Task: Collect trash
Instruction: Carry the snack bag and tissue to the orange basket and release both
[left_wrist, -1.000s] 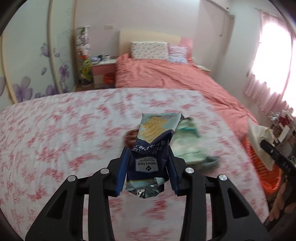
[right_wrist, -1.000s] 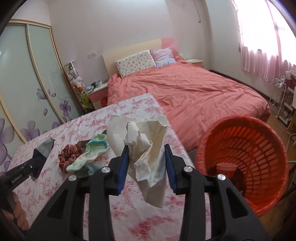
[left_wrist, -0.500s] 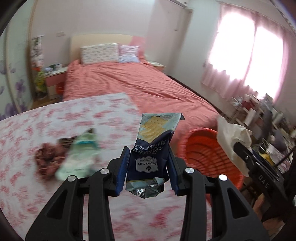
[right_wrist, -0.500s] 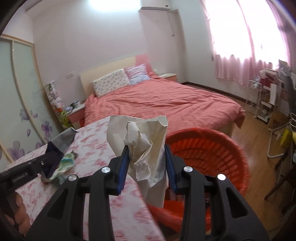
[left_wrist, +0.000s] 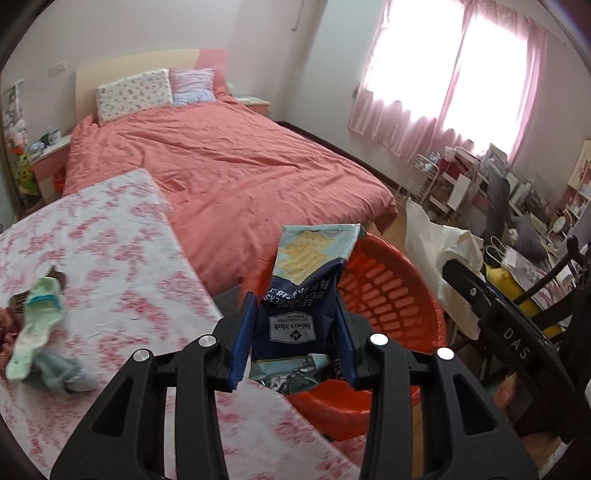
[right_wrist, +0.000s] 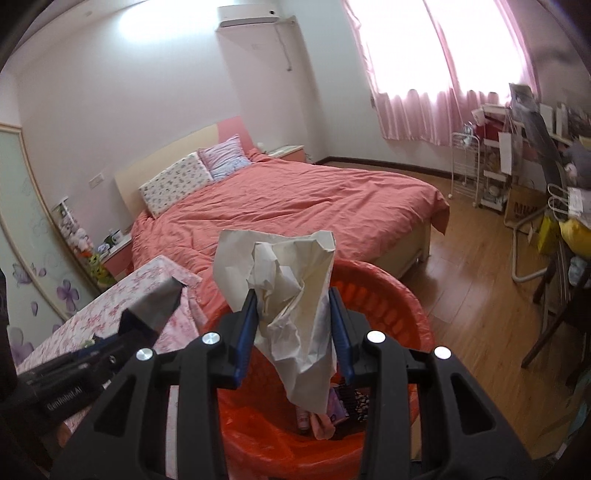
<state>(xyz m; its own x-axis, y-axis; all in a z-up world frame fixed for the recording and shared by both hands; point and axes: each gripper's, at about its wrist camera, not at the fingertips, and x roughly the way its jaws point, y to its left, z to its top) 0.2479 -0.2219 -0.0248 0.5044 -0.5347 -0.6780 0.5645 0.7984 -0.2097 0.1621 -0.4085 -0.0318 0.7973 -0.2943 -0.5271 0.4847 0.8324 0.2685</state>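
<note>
Between the blue pads of the left gripper (left_wrist: 295, 332) sits an opened cracker wrapper (left_wrist: 306, 288), dark blue below and pale above, clamped at its lower half with the jaws drawn in narrow against it; its torn foil end hangs toward the camera; the right gripper (right_wrist: 291, 328) is likewise closed narrow on a crumpled sheet of off-white paper (right_wrist: 284, 291), which bulges above the pads and trails below them.

Beyond both loads lies the orange laundry-style basket (left_wrist: 388, 291), serving as the bin; in the right wrist view its rim (right_wrist: 373, 273) sits directly behind the paper and some litter is visible in its bottom; in the left wrist view the wrapper overlaps the basket's near rim beside the edge of the floral-covered table (left_wrist: 122, 258).

Change noted: a second ago both grippers faced across the table, the basket off to one side; they have since swung round and the basket now fills the ground ahead of each; neither grip has altered.

Significance, as a judgement: carriage is all but complete and release is the pending step; the paper appears placed over the opening, the wrapper closer to the rim and at some risk of dropping outside.

A pale green sock (left_wrist: 37, 317) remains on the table; the coral bed (left_wrist: 229, 173) stands beyond.
</note>
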